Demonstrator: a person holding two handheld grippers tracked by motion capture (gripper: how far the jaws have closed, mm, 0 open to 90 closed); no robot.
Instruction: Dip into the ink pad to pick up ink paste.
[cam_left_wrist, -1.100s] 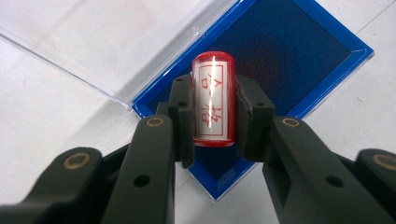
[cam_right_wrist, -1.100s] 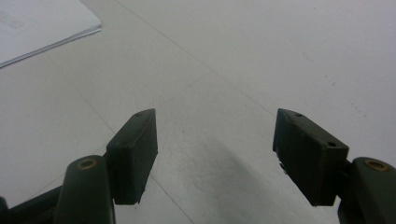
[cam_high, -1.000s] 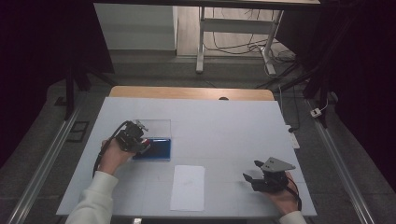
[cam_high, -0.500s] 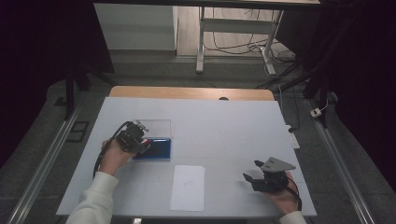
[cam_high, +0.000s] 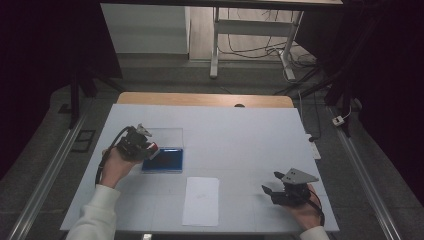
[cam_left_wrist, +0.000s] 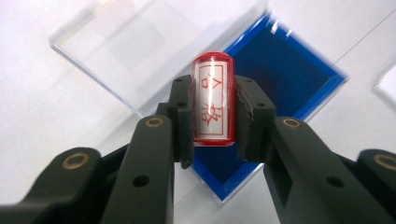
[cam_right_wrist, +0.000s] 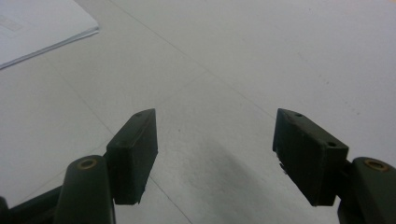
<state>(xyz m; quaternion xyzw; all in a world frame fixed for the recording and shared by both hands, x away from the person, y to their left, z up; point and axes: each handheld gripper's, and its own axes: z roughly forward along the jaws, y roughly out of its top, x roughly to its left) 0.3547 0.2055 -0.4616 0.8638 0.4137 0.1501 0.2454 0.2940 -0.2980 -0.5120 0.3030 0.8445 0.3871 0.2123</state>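
A red seal stamp (cam_left_wrist: 212, 99) with red characters on its white label sits upright between the jaws of my left gripper (cam_left_wrist: 212, 116), which is shut on it. It hangs just above a blue ink pad (cam_left_wrist: 275, 79), whose clear lid (cam_left_wrist: 140, 42) lies open beside it. From the high view the left gripper (cam_high: 150, 148) is at the blue ink pad's (cam_high: 167, 160) left edge, holding the stamp (cam_high: 154, 147). My right gripper (cam_high: 272, 189) rests open on the table at the front right, nothing between its fingers (cam_right_wrist: 135, 149).
A white sheet of paper (cam_high: 201, 200) lies on the white table (cam_high: 240, 140) between the two hands; its corner (cam_right_wrist: 42, 28) shows in the right gripper view. A wooden strip (cam_high: 200, 99) runs along the table's far edge.
The left hand has shifted only slightly at the ink pad. The right gripper has not moved.
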